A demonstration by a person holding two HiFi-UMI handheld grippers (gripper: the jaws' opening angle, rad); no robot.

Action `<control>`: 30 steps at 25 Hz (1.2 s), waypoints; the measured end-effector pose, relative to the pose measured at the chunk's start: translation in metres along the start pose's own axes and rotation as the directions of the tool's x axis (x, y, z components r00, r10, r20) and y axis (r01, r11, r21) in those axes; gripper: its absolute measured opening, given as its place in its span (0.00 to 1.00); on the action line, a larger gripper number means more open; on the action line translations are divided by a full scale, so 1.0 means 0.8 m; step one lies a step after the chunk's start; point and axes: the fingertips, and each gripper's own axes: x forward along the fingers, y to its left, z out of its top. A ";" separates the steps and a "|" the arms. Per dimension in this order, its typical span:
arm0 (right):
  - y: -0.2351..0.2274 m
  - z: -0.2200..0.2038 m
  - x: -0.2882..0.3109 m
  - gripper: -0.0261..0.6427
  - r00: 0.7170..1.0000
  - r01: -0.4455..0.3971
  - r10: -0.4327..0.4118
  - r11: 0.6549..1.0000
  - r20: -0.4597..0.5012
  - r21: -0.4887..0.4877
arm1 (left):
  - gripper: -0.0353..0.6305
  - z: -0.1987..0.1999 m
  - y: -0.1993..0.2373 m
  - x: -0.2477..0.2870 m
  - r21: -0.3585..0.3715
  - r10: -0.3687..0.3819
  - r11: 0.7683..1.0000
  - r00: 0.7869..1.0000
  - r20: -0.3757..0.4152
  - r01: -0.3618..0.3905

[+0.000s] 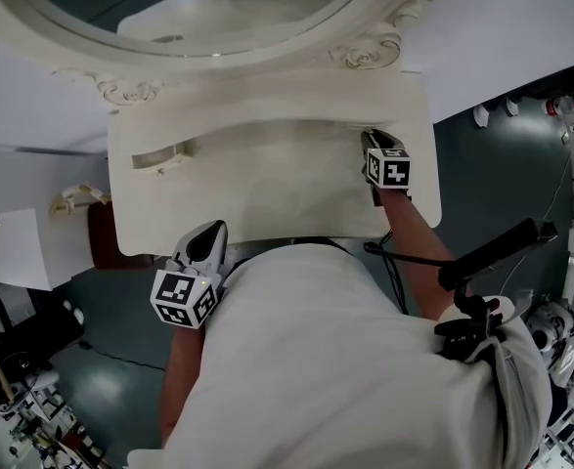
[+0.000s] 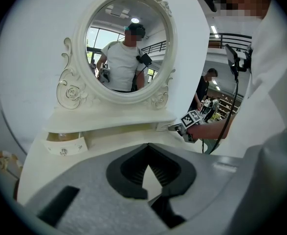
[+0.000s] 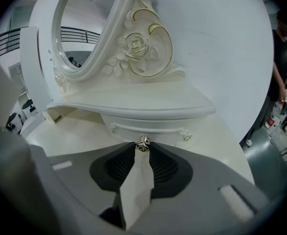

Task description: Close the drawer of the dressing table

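My right gripper [image 3: 143, 150] clamps the metal knob [image 3: 143, 144] on the drawer [image 3: 150, 128], while my left gripper [image 2: 148, 150] hangs closed, empty.

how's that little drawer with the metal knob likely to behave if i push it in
The drawer looks small and rigid, so it should probably slide in lightly without flexing. Its knob is small, shiny metal, so pads may slip on it. The mirror stands above, so a hard shove might rock it.
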 end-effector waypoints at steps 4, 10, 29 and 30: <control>-0.002 0.003 0.003 0.18 1.000 0.003 -0.003 1.000 -0.001 -0.003 | 0.06 -0.001 0.000 -0.002 0.000 0.007 1.000 1.000 0.000 -0.007; -0.006 0.009 0.007 0.18 1.000 -0.001 0.001 1.000 0.004 -0.014 | 0.06 -0.002 -0.004 -0.004 -0.008 0.017 1.000 1.000 0.005 -0.017; -0.009 0.015 0.007 0.18 1.000 -0.007 0.007 0.999 0.001 -0.034 | 0.06 -0.003 -0.011 -0.008 -0.019 0.033 0.999 0.999 0.016 -0.032; -0.009 0.015 0.007 0.18 1.000 -0.007 0.007 0.999 0.001 -0.035 | 0.06 -0.003 -0.011 -0.008 -0.019 0.033 0.999 0.999 0.016 -0.033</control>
